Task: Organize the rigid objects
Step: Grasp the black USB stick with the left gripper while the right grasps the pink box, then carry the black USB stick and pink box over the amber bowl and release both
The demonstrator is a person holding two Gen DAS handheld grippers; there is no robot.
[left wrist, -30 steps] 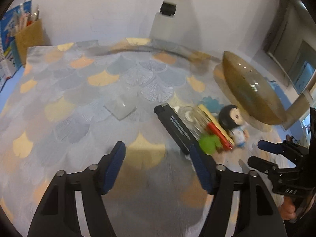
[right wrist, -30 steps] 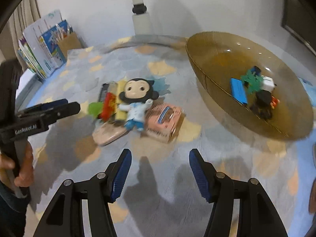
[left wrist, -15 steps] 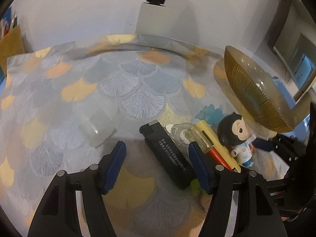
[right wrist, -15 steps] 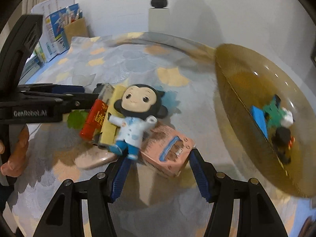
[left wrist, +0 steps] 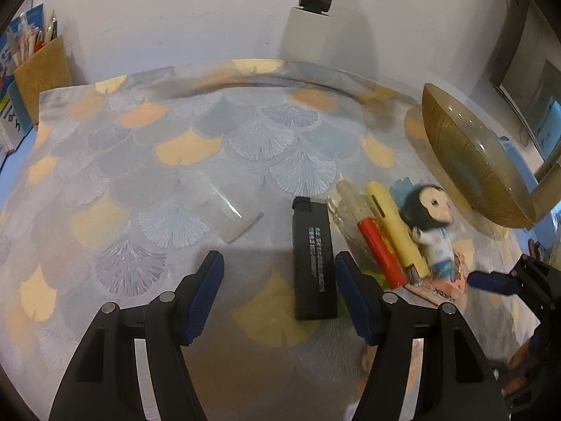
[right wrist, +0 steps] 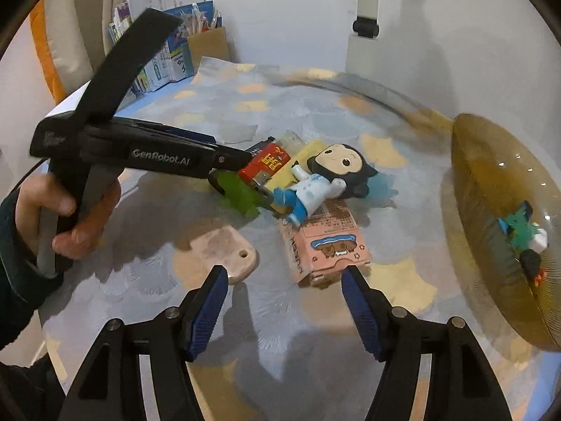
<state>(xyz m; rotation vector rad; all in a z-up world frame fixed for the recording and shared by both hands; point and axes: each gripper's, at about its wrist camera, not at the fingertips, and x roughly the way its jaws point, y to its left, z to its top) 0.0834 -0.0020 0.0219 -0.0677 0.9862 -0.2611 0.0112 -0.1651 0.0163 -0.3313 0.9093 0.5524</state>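
Left hand-held gripper (left wrist: 277, 291): half open, empty; may knock black block (left wrist: 313, 256) at one o'clock.
Right hand-held gripper (right wrist: 284, 301): jaws just widened, empty; may shove pink box (right wrist: 324, 244).

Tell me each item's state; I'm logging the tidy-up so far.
Left gripper: open, empty, black rectangular lighter between its fingers.
Right gripper: open, just widened, empty.
Amber ribbed glass bowl: holds small toys.
Black-haired doll figure: lying down.
Pink printed carton: lying flat.
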